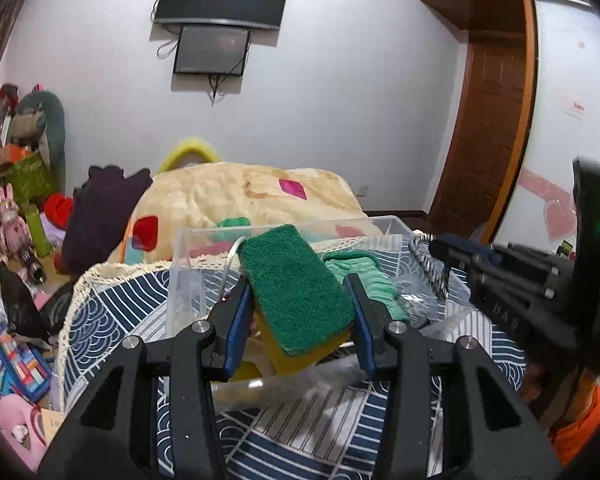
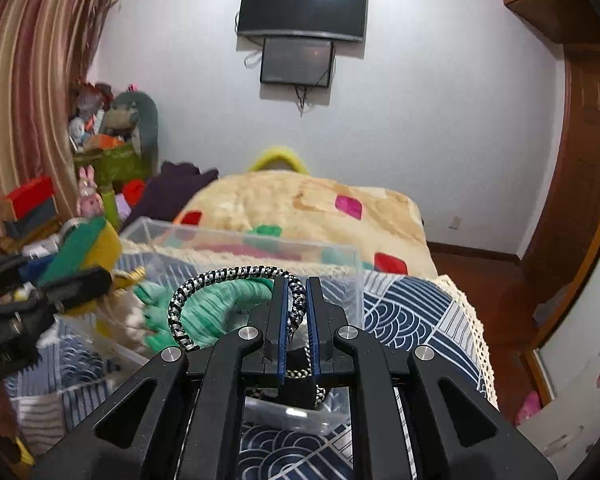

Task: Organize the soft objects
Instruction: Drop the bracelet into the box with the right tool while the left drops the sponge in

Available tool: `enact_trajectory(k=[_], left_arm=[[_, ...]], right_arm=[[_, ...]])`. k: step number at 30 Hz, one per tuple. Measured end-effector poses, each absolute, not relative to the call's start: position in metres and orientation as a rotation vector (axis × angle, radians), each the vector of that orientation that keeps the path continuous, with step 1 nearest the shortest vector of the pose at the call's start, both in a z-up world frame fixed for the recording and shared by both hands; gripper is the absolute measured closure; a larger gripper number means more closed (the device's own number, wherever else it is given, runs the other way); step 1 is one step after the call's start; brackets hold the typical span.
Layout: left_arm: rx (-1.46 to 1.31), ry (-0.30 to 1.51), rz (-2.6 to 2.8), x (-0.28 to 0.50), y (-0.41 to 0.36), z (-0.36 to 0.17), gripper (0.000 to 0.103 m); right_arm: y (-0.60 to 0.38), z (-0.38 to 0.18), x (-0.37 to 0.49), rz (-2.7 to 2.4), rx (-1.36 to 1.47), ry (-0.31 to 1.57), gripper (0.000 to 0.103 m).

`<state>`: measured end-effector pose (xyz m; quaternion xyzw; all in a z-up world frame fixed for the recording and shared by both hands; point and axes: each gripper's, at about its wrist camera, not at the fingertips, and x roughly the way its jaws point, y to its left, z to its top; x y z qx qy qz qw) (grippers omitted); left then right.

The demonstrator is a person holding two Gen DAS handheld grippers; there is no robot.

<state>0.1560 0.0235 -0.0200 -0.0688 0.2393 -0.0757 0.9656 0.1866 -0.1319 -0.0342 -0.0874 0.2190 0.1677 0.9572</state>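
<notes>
A green and yellow sponge is clamped between the jaws of the left gripper, held above a clear plastic bin. A black-and-white braided cord is pinched by the right gripper over the same bin, beside a mint green cloth inside it.

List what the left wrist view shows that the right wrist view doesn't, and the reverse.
Left wrist only: the wide green top of the green-and-yellow scrub sponge in the left gripper, and a blue pencil case on the floor.

Right wrist only: the right gripper shut on a black-and-white braided cord, plus striped curtains.

Both: the clear plastic bin, mint knitted cloth, and patterned blue tablecloth.
</notes>
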Motion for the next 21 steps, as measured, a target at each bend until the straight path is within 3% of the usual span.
enact_trajectory(k=[16, 18, 21], left_arm=[[-0.054, 0.568, -0.135, 0.173, 0.012, -0.049, 0.056], [-0.032, 0.57, -0.129, 0.171, 0.01, -0.05, 0.053], [-0.017, 0.556, -0.121, 0.163, 0.009, -0.05, 0.051]], right_arm=[[-0.139, -0.052, 0.191, 0.339, -0.215, 0.535, 0.093], [-0.144, -0.051, 0.193, 0.348, -0.197, 0.539, 0.088], [-0.151, -0.048, 0.189, 0.349, -0.179, 0.527, 0.072]])
